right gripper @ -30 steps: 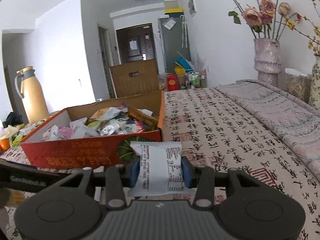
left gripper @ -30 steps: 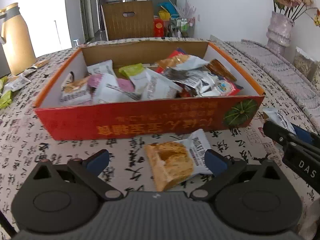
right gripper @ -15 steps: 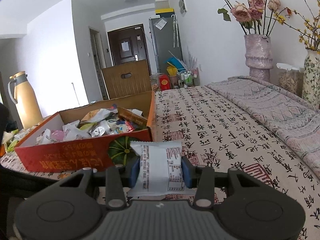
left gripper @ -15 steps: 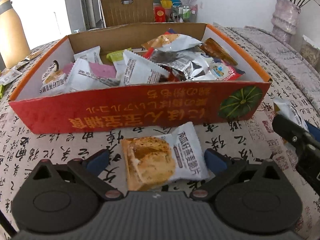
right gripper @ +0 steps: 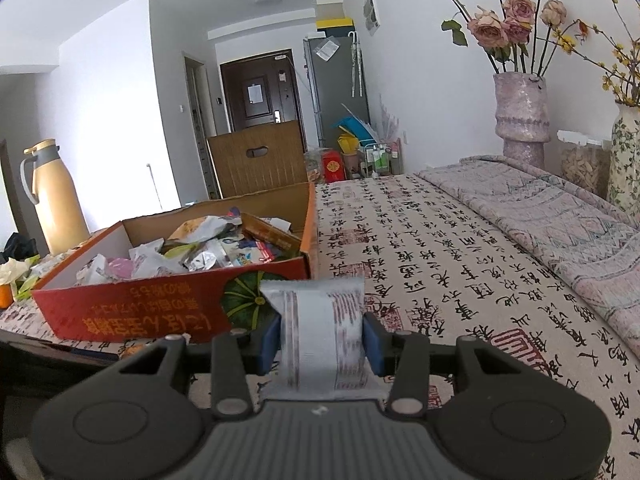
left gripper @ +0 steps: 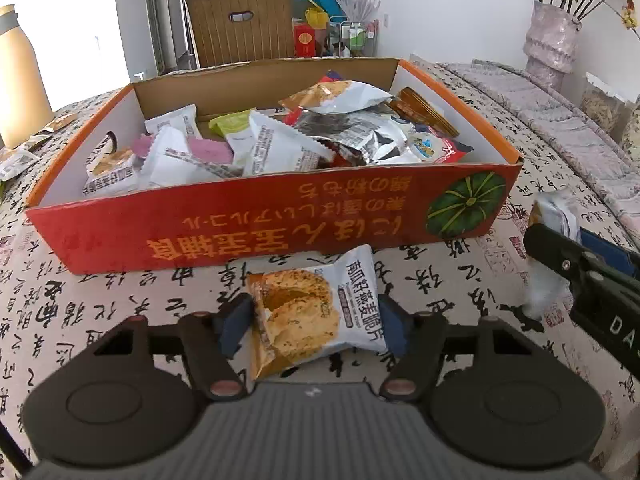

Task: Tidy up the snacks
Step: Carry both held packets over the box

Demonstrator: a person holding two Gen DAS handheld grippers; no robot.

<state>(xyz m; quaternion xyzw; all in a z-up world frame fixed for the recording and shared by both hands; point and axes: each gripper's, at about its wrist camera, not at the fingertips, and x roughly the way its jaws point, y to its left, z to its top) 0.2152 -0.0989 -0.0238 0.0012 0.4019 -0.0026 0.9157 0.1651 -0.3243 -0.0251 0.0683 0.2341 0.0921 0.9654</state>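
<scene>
In front of the red snack box [left gripper: 280,232], the left gripper [left gripper: 316,320] was closing from wide onto the oat-crisp packet [left gripper: 316,312] — nearly gripped, ready to box — while the right gripper [right gripper: 320,336] clamped a white packet [right gripper: 320,332].

"高纤燕麦脆片" on oat-crisp packet [left gripper: 316,312]; "DA" on right gripper [left gripper: 600,280].

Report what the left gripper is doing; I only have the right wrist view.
Observer: The left gripper has its jaws closing, with an oat crisp packet between them.
Operator: Say where that packet sits.
Observer: On the tablecloth, just in front of the near wall of the red box, outside it.
Operator: Check the box for a matching one.
Observer: A biscuit-picture packet of similar look lies in the box's near left corner.
</scene>
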